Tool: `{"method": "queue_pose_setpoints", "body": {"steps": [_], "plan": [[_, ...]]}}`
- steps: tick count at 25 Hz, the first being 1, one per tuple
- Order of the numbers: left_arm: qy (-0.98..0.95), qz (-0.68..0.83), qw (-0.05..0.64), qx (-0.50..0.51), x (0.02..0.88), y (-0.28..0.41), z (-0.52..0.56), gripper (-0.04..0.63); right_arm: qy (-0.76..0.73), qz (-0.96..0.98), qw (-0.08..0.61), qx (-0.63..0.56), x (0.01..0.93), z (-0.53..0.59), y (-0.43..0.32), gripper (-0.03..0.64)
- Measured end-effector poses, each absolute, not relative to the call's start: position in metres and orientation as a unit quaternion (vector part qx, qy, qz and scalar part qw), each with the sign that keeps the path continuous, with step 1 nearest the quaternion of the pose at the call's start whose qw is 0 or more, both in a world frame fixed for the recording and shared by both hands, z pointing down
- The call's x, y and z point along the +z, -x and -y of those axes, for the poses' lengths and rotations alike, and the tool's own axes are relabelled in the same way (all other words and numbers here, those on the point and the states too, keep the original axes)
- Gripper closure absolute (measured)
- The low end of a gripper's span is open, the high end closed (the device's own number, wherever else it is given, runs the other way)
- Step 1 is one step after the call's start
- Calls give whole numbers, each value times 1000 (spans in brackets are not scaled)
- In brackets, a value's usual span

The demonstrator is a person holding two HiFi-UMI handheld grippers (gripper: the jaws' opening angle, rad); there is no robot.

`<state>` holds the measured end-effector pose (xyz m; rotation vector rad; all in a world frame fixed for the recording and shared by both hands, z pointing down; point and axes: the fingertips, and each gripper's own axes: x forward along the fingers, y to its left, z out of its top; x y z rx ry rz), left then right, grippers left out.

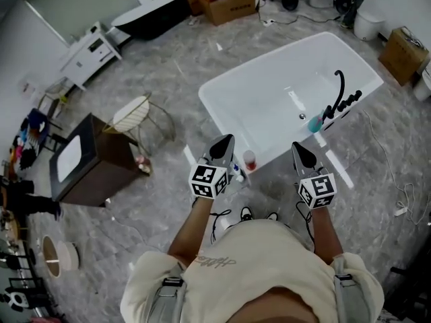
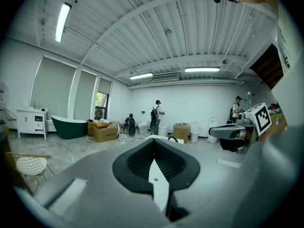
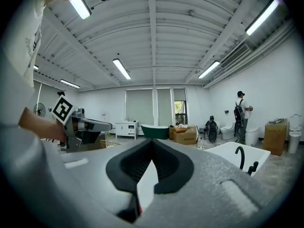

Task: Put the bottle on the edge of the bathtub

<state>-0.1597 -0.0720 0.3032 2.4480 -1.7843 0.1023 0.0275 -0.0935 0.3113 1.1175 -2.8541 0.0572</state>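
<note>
- Head view: the person stands at the near left corner of the white bathtub (image 1: 217, 110), with both tools raised in front of the chest and pointing away over the floor (image 1: 168, 66).
- The bottle (image 1: 249, 159), small with a reddish top, stands low at the tub's near side, between the two tools. Whether it rests on the floor or already touches the rim I cannot tell. A smaller white and blue thing (image 1: 237, 173) lies just beside it, to the left.
- The step in hand looks like the reach for the bottle, which has not yet begun.
- To do it well, tip one tool down toward the bottle and spread its jaws before arriving. Close on the body rather than the cap, and keep the bottle upright.
- Set it on a flat stretch of rim, well apart from the black tap (image 1: 339, 86) at the far right, and let go only once it stands steady. The rim is narrow, so a tilted bottle could slide into the tub.
- The left hand-held gripper (image 2: 153, 146) has its jaws pressed together, with nothing between them.
- The right hand-held gripper (image 3: 151, 146) has its jaws together too. It holds nothing and touches nothing.
</note>
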Motion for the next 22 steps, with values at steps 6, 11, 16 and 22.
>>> {"method": "queue_pose_setpoints", "body": {"steps": [6, 11, 16, 22], "plan": [[-801, 597, 33, 20, 268, 171, 73, 581, -364, 931, 18, -19, 267, 97, -25, 617], [-801, 597, 14, 34, 261, 170, 82, 581, -373, 927, 9, -37, 246, 98, -33, 617], [-804, 593, -6, 44, 246, 169, 86, 581, -376, 926, 7, -45, 237, 97, -33, 617], [-815, 578, 20, 41, 267, 156, 92, 580, -388, 921, 22, -26, 259, 102, -42, 617]]}}
